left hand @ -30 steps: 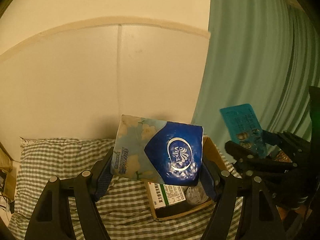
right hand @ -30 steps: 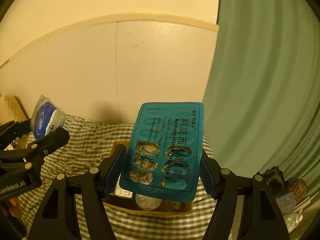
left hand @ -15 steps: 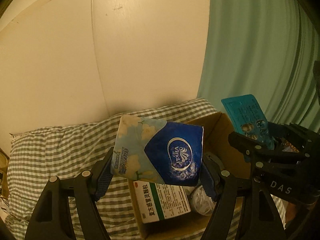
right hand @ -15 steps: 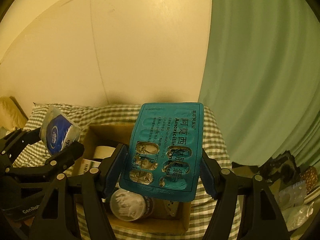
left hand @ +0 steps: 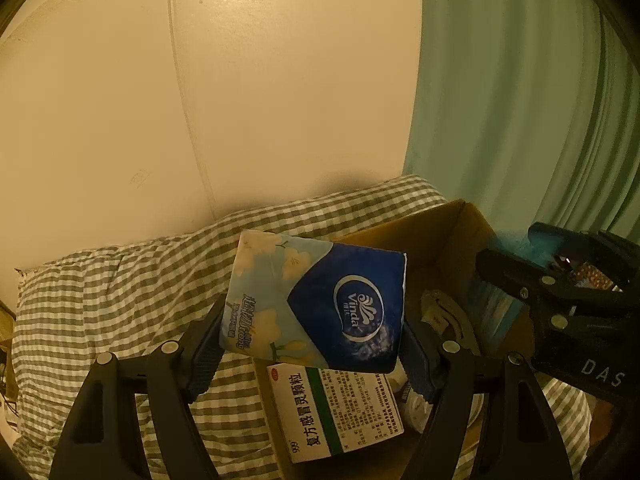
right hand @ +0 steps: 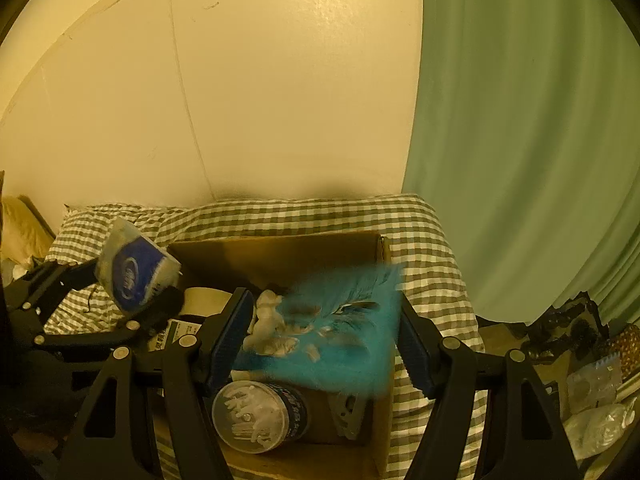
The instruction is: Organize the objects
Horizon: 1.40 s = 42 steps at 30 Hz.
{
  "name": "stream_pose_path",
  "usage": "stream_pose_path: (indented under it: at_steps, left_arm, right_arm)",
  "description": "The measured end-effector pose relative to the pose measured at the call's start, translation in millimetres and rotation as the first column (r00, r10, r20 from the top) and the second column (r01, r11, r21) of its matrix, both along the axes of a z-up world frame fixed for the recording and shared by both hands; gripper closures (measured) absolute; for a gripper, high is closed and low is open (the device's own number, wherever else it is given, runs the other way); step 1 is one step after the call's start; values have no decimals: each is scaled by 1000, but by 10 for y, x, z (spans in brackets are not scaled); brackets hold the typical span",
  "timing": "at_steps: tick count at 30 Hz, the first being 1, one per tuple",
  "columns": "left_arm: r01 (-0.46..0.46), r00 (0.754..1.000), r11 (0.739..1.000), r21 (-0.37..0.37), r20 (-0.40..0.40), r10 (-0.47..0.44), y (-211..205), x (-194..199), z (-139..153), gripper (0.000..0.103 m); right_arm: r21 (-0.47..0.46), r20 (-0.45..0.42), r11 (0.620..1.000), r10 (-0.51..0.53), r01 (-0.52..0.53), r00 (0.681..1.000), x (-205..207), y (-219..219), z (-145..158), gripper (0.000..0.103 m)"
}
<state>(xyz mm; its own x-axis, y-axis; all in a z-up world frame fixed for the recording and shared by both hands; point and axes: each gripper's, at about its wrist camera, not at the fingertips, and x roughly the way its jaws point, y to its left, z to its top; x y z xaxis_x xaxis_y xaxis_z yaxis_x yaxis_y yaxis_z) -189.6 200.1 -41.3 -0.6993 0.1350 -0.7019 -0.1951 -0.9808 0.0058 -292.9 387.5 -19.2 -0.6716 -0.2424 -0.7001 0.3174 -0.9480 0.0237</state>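
Right wrist view: the right claw (right hand: 326, 330) stands spread, a blurred teal pill sheet (right hand: 340, 320) apparently dropping between its fingers into the cardboard box (right hand: 280, 252) on the bed; at nine o'clock, the left claw (left hand: 312, 330) clamps a tissue pack (left hand: 316, 300), presumably next.

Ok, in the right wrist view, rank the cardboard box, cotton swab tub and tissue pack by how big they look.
1. cardboard box
2. cotton swab tub and tissue pack: look alike, and the tub is nearer the camera, so unranked.
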Motion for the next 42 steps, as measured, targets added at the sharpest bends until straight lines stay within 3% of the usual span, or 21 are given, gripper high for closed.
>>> stream_pose_path:
  at_steps: [3,5,7,13,19,26,30,32,36,42]
  left_arm:
    - [7,1000,1000,-7,6,-7,13,-5,-9,20]
    - [6,1000,1000,-14,-5,-6,16,6,34,12]
    - [2,1000,1000,-15,-28,-2,0,37,104,3]
    - [-15,998,1000,-24,-63,13,-111,189,420,2]
    - [-40,989,999,-36,-144,34,-406,529,956,0]
    - [-76,962,997,10,-261,76,-884,1062,1704,0]
    - [-94,944,995,15,-316,94,-1144,1391,1945,0]
    - [-106,938,994,17,-329,105,-1272,1498,1992,0]
    - [-157,931,987,23,-329,156,-1569,1667,1948,0]
    - [-254,917,967,33,-309,251,-1887,1725,1648,0]
  right_arm:
    - [-10,-19,1000,-15,15,1000,-6,-15,15,28]
    - [-26,-36,999,-31,30,999,-7,46,36,18]
    - [-39,-49,998,-40,39,998,14,68,87,16]
    - [-12,-92,998,-63,62,994,230,1,339,16]
    - [7,-188,996,-82,85,979,636,-74,882,14]
    - [17,-286,998,-57,64,957,1375,-290,1530,9]
    - [37,-314,997,-56,71,948,1721,-413,1767,8]
    - [43,-345,996,-60,79,937,1905,-478,1884,1]
    - [4,-368,999,-43,47,929,2102,-605,1962,0]
    - [-10,-364,1000,-12,9,931,2144,-805,1690,0]
